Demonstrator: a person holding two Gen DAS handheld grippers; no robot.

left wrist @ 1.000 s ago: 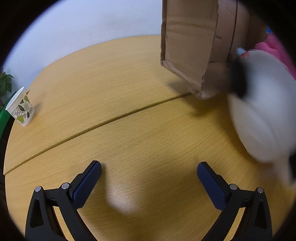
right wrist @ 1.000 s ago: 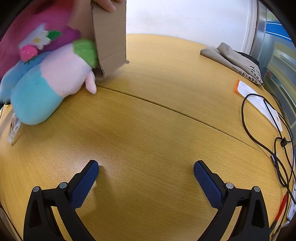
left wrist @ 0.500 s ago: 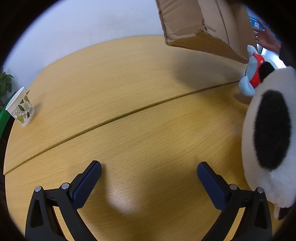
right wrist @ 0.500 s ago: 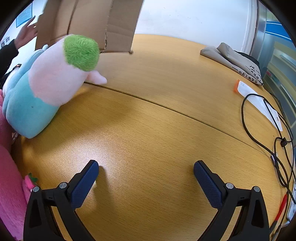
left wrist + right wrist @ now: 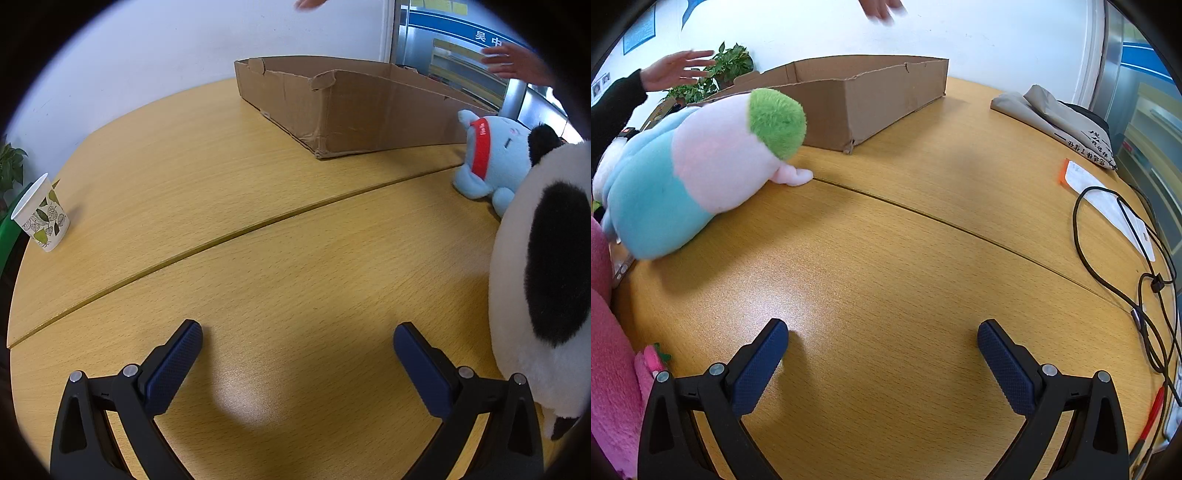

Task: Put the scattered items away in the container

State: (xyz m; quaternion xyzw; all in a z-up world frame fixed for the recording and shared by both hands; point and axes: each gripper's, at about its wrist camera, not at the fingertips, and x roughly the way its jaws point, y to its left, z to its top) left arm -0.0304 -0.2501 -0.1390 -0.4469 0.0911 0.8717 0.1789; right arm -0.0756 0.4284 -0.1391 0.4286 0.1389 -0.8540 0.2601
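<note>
Box [image 5: 354, 110] on table [image 5: 258, 229] far side; plush toys [image 5: 701, 166] beside box; cup [image 5: 40, 214] far left.

Bare table [image 5: 280, 206] lay open ahead of both tongs up to the cardboard box [image 5: 354, 107]. A panda toy [image 5: 543, 288] crowded the left tongs' right side; cables [image 5: 1126, 258] edged the right tongs' right.

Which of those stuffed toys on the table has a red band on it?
The small light-blue plush, lying just in front of the cardboard box. The big panda is black and white, and the pink-and-teal toy has a green tuft instead.
</note>
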